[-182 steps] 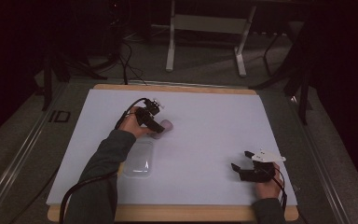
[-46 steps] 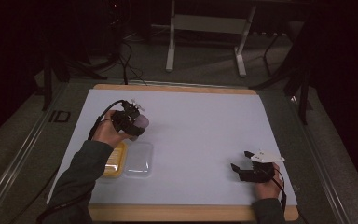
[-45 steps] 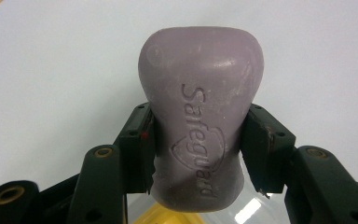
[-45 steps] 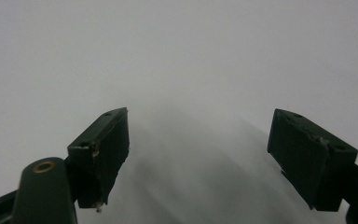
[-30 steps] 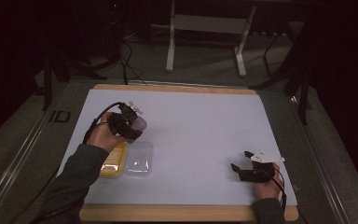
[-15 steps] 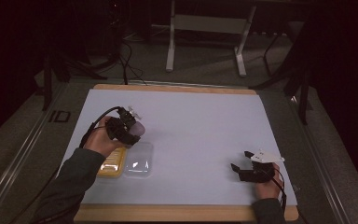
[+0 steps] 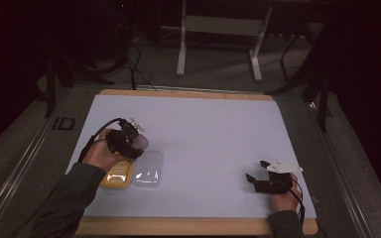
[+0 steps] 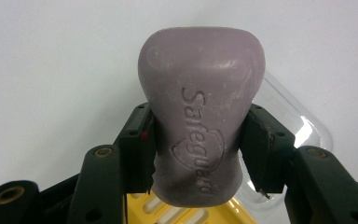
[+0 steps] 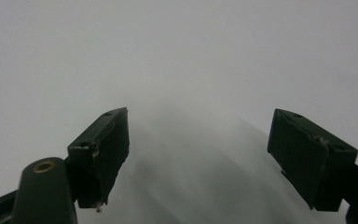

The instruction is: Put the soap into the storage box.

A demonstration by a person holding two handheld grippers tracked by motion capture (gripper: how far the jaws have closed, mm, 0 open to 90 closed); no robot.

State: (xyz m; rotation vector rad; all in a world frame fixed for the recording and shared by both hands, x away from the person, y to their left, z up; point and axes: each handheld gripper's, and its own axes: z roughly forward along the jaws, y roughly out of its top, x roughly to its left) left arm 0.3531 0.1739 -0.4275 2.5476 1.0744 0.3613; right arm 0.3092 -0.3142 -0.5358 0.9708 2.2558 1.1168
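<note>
A lilac bar of soap (image 8: 200, 116) stamped with a brand name is clamped between the black jaws of my left gripper (image 8: 196, 154). In the high view that gripper (image 7: 131, 142) hangs over the left part of the table with the soap (image 7: 141, 142) at its tip. Just below it lies a yellow soap dish (image 7: 116, 174), and its ribbed yellow floor (image 8: 177, 214) shows under the bar. A clear plastic lid (image 7: 147, 168) lies beside the dish, its rim (image 8: 298, 126) to the right of the soap. My right gripper (image 7: 255, 171) rests open near the front right, nothing between its jaws (image 9: 198, 154).
A white mat (image 7: 213, 129) covers the wooden table (image 7: 188, 226). Beyond the far edge stand metal stand legs (image 7: 218, 29) and cables (image 7: 134, 59) on a dark floor. A cable (image 7: 96, 136) trails from the left gripper.
My left gripper with the soap has drifted toward the front of the table, closer over the yellow dish. The right gripper has stayed where it was.
</note>
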